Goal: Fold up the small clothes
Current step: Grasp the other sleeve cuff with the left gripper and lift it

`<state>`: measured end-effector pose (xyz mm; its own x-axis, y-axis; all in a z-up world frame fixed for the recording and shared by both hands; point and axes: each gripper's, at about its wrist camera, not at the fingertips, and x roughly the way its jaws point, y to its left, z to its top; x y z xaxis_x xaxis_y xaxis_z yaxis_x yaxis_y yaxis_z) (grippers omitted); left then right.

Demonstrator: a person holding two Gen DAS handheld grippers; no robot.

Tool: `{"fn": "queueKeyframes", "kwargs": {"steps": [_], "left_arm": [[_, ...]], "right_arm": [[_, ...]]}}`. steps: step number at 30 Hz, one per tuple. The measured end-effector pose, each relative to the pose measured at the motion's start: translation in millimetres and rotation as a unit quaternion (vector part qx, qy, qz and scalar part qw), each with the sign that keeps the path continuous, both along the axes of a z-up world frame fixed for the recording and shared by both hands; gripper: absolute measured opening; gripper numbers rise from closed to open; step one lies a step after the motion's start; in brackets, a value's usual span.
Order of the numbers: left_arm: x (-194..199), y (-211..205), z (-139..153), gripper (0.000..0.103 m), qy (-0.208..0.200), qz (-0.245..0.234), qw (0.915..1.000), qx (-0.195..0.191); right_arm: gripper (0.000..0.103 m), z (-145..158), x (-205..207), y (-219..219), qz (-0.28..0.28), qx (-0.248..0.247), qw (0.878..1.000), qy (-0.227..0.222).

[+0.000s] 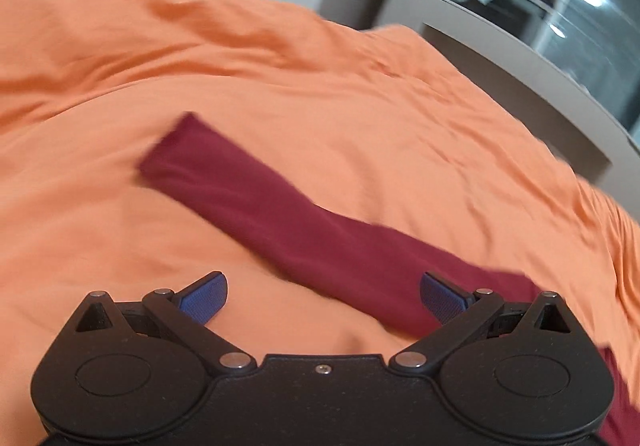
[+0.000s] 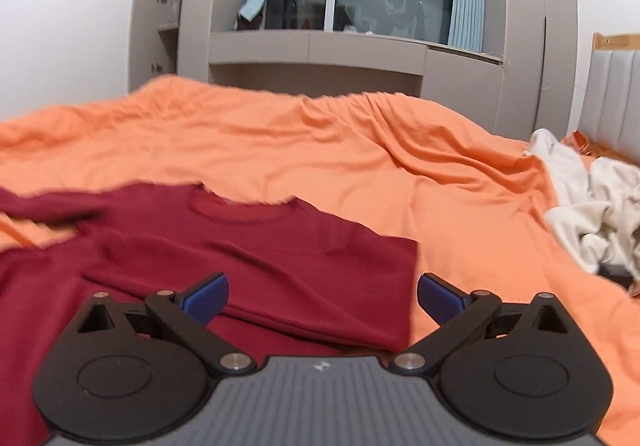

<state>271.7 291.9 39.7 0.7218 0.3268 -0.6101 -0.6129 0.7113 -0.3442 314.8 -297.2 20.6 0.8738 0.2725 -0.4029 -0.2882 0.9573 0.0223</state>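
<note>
Shirt (image 2: 240,258) lies ungripped on orange bedsheet (image 2: 360,150); my left gripper (image 1: 323,300) and right gripper (image 2: 322,298) gape wide, holding nothing.

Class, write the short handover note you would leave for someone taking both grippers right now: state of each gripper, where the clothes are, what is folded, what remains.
Left gripper: open, empty, hanging over the long sleeve of the red shirt, which stretches straight out across the orange bedsheet.
Right gripper: open, empty, above the shirt's body near its right edge.
The shirt lies flat with its collar away from the right camera. That right edge looks straight, so that side may already be folded in; I cannot be sure.
Left to do: fold in the outstretched sleeve, then fold the body.
A crumpled white garment waits at the far right of the bed, unfolded.
</note>
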Motion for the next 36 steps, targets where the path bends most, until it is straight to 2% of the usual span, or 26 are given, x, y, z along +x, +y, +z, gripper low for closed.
{"fn": "queueKeyframes", "kwargs": {"steps": [5,9,15,18,21,23,25,27,29,32,36], "left_arm": [[-5.5,36.9,-10.1,0.102,-0.029,0.024,0.9984,-0.042],[-0.9,55.3,-22.2,0.102,-0.050,0.041,0.9940,-0.088],[-0.4,75.0,-35.6,0.101,-0.099,0.078,0.9834,-0.130],[-3.4,80.8,-40.6,0.086,-0.115,0.121,0.9771,-0.132],[-3.6,81.2,-42.3,0.062,-0.117,0.150,0.9749,-0.116],[-2.3,81.8,-43.4,0.029,-0.108,0.166,0.9743,-0.107],[-3.6,84.4,-45.8,0.011,-0.112,0.178,0.9714,-0.111],[-5.5,86.4,-45.4,0.009,-0.120,0.184,0.9690,-0.114],[-7.6,82.2,-38.7,0.007,-0.129,0.180,0.9701,-0.099],[-5.1,70.9,-18.7,0.005,-0.140,0.159,0.9756,-0.057],[1.5,40.3,17.5,0.005,-0.161,0.116,0.9799,0.020]], "right_arm": [[0.103,1.8,-4.1,2.3,0.025,0.061,0.998,0.015],[0.103,-6.9,-2.4,9.4,0.029,0.048,0.998,0.029],[0.103,-16.6,-0.8,14.7,0.029,0.045,0.998,0.042],[0.103,-19.0,-1.4,16.4,0.030,0.043,0.998,0.045],[0.103,-20.4,-0.8,18.0,0.034,0.039,0.998,0.047],[0.103,-21.2,-0.8,19.0,0.035,0.037,0.998,0.048],[0.103,-21.1,-1.2,19.8,0.037,0.036,0.998,0.048],[0.103,-20.6,-1.4,20.3,0.037,0.036,0.998,0.046],[0.103,-20.0,-2.3,20.5,0.038,0.038,0.998,0.045],[0.103,-18.9,-2.9,19.4,0.038,0.040,0.998,0.042],[0.103,-17.6,-4.2,16.8,0.038,0.045,0.997,0.041]]}}
